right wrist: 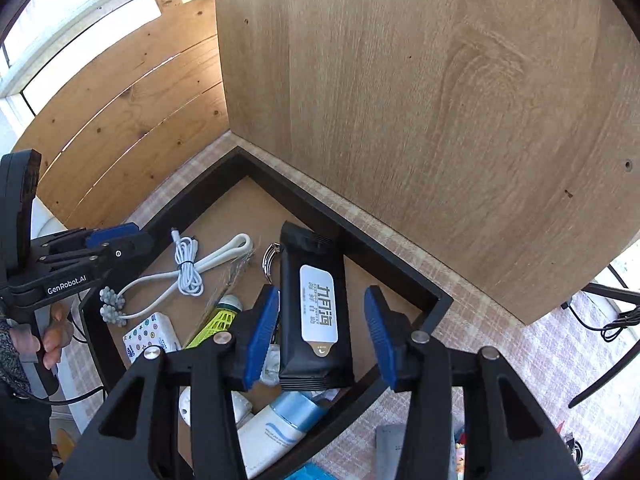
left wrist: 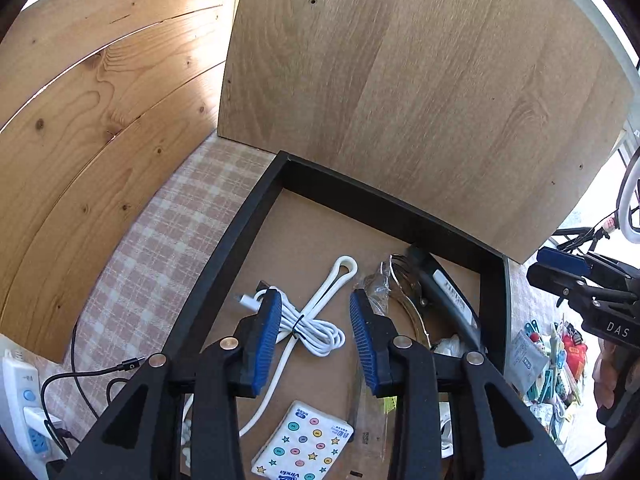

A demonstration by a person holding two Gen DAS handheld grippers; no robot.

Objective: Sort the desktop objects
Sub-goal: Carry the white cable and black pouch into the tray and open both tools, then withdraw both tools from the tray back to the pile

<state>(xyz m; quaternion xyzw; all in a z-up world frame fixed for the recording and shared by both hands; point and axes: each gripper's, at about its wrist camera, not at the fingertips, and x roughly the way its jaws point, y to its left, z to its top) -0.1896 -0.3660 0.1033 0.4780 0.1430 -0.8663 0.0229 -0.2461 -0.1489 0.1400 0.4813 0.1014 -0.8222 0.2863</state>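
Checked pink-and-white cloth (right wrist: 500, 344) covered the desk, backed by a pale wooden panel (left wrist: 420, 100). On it sat a black-rimmed tray (left wrist: 240, 224) with a brown floor, holding the sorted things. A black wipes pack (right wrist: 316, 308) with a white label lay against the tray's far right side, between the spread fingers of the right gripper (right wrist: 322, 332), which hung wide open above it and held nothing. A coiled white cable (left wrist: 316, 328) lay mid-tray under the left gripper (left wrist: 316, 340), also wide open and empty. Nearer the front were a star-patterned tissue pack (left wrist: 306, 444), a yellow-green shuttlecock (right wrist: 220, 320) and a white tube (right wrist: 272, 432). A white power strip (left wrist: 24, 404) sat left of the tray.
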